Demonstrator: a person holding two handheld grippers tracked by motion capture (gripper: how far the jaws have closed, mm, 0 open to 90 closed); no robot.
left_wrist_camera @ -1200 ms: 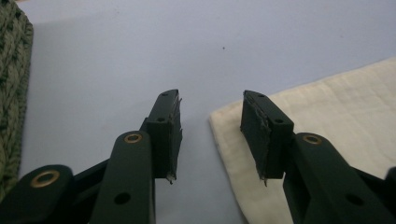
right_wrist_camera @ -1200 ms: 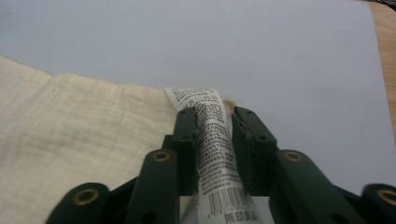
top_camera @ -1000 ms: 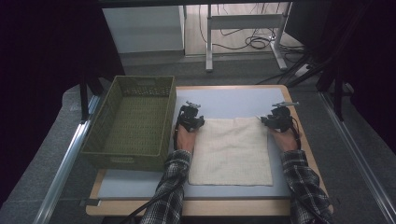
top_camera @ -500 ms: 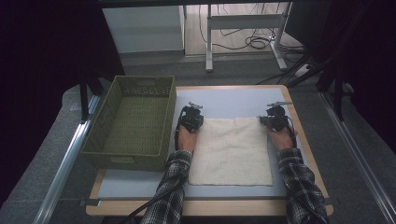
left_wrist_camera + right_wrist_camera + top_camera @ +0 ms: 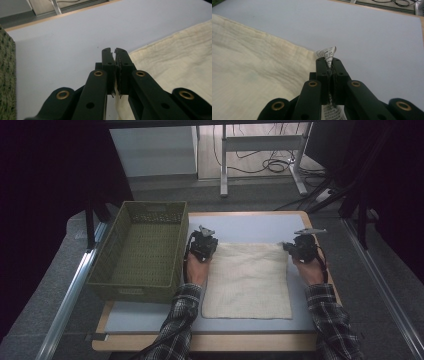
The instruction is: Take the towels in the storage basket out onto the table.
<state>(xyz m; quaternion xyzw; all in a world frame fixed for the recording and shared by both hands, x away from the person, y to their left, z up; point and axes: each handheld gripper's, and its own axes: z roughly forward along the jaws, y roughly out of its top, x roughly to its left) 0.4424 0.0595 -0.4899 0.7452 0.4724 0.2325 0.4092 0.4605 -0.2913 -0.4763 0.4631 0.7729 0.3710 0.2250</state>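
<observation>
A cream cloth (image 5: 247,277) lies spread on the pale blue table top (image 5: 250,227). My left gripper (image 5: 209,240) is shut on the cloth's far left corner. In the left gripper view the jaws (image 5: 114,51) meet, with the cloth (image 5: 175,57) running in between them from the right. My right gripper (image 5: 295,245) is shut on the far right corner. In the right gripper view a white printed label (image 5: 327,53) sticks up from between the closed jaws (image 5: 328,60), and the cloth (image 5: 249,75) spreads off to the left. Both corners are raised a little off the table.
An empty green woven basket (image 5: 155,206) stands at the table's left, close beside my left hand; its side shows in the left gripper view (image 5: 6,62). The table's wooden edge (image 5: 320,265) runs just right of my right hand. Desk legs and cables are on the floor beyond.
Both grippers have closed on the cloth's far corners and risen slightly, lifting the far edge a little. The rest of the cloth lies as before.
</observation>
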